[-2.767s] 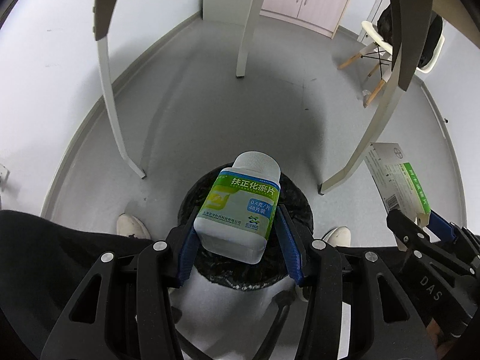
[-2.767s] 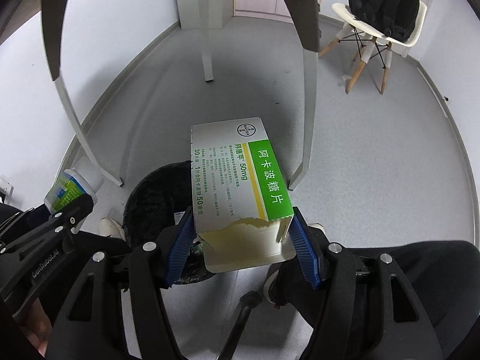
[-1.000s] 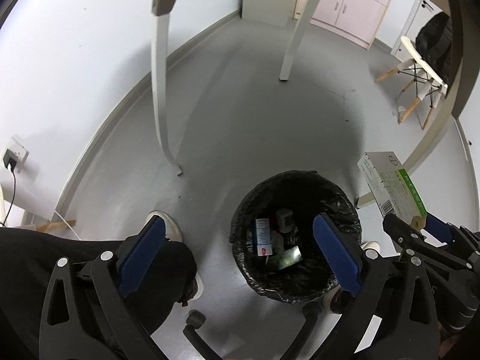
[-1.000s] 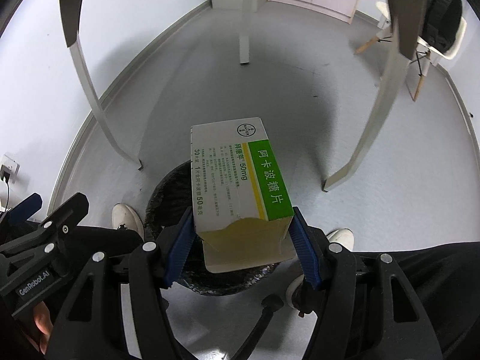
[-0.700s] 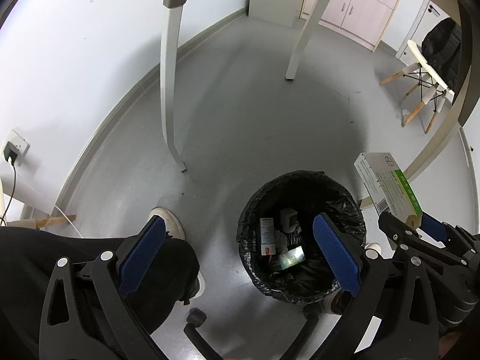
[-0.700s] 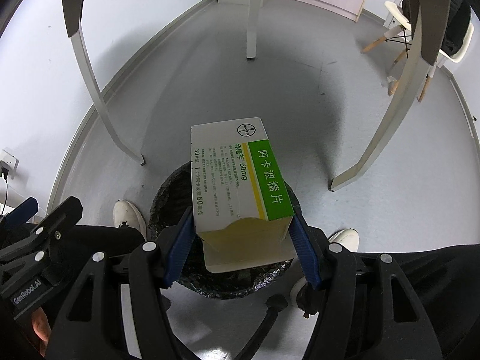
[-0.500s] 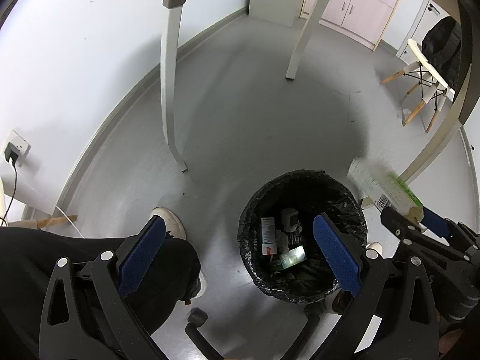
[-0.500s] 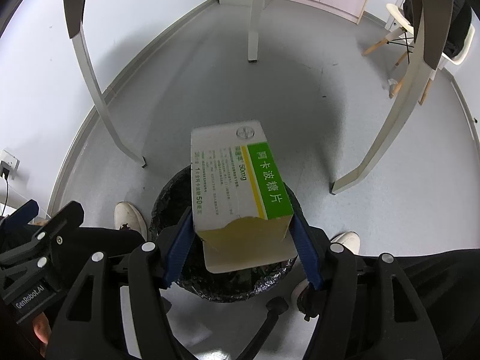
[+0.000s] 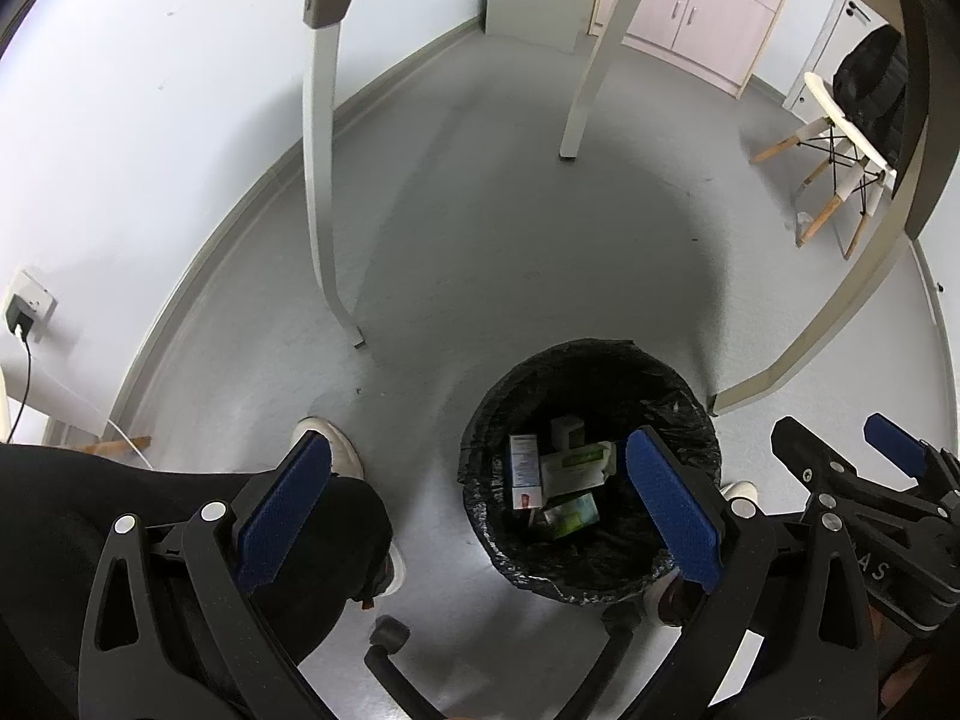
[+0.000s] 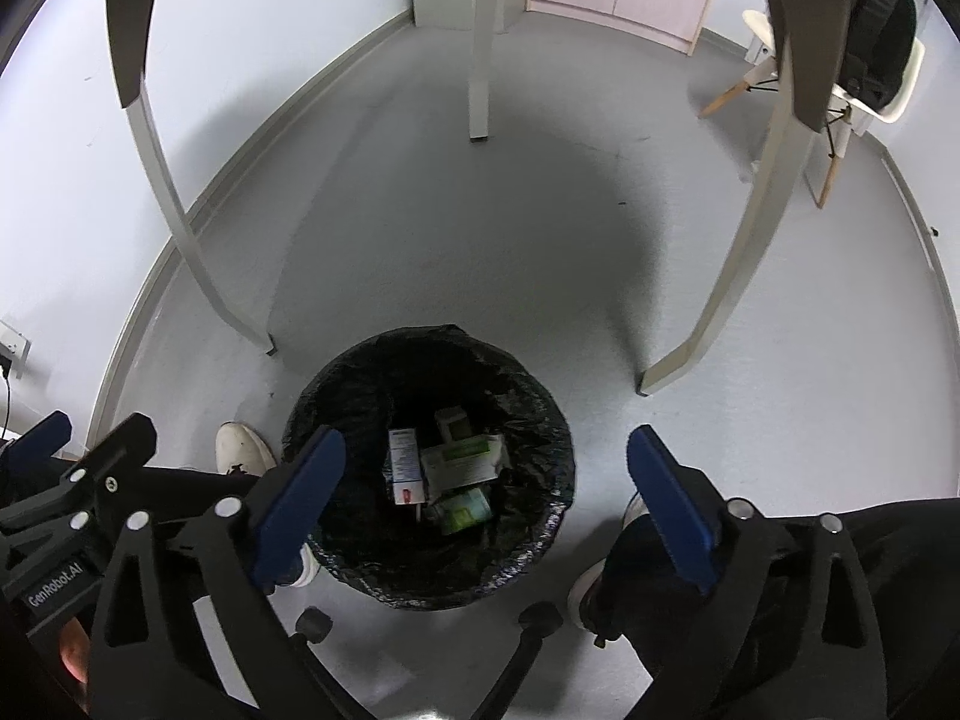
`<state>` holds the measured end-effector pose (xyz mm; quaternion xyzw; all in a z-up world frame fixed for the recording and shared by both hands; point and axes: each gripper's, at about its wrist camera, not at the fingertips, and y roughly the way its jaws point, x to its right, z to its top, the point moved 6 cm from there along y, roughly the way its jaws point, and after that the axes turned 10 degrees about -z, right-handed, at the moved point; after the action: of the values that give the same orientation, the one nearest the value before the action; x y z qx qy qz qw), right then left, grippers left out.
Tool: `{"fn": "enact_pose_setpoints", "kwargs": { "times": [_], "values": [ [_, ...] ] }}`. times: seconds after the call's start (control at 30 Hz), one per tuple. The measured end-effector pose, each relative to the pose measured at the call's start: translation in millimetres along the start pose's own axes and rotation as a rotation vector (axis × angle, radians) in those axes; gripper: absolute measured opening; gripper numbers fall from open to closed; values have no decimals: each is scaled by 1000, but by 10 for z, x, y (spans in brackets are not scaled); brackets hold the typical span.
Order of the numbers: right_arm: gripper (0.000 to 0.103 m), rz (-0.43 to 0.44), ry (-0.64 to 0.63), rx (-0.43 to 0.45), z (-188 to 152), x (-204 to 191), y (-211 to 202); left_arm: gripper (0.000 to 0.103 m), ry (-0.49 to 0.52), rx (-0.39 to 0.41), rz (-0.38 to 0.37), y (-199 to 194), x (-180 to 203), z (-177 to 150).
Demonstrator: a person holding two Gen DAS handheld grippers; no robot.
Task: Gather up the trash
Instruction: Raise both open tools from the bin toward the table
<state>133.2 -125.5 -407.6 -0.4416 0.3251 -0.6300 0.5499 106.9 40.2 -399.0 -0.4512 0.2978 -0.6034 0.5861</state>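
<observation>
2 hand-held grippers hover over the bin, both empty. The right hand-held gripper has its blue pads spreading wide with nothing between them; the left hand-held gripper likewise stands wide apart. Below, at lower centre of the right wrist view, the black-lined trash bin holds the green-and-white medicine box atop other packets, beside a narrow white carton. To finish this drop well, I would keep the pads wide and lift straight up, clear of the liner's rim, before heading for more trash.
</observation>
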Motion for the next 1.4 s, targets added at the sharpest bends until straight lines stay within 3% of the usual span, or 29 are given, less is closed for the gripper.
{"fn": "enact_pose_setpoints", "kwargs": {
  "times": [0.47,0.7,1.4],
  "values": [
    [95,-46,37,28,-139,390,-239,97,57,22,-43,-208,335,-50],
    [95,-75,63,57,-228,578,-481,97,77,55,-61,-508,445,-151],
    [95,-93,108,164,-529,961,-1691,97,108,144,-109,-1459,646,-361]
  ]
}}
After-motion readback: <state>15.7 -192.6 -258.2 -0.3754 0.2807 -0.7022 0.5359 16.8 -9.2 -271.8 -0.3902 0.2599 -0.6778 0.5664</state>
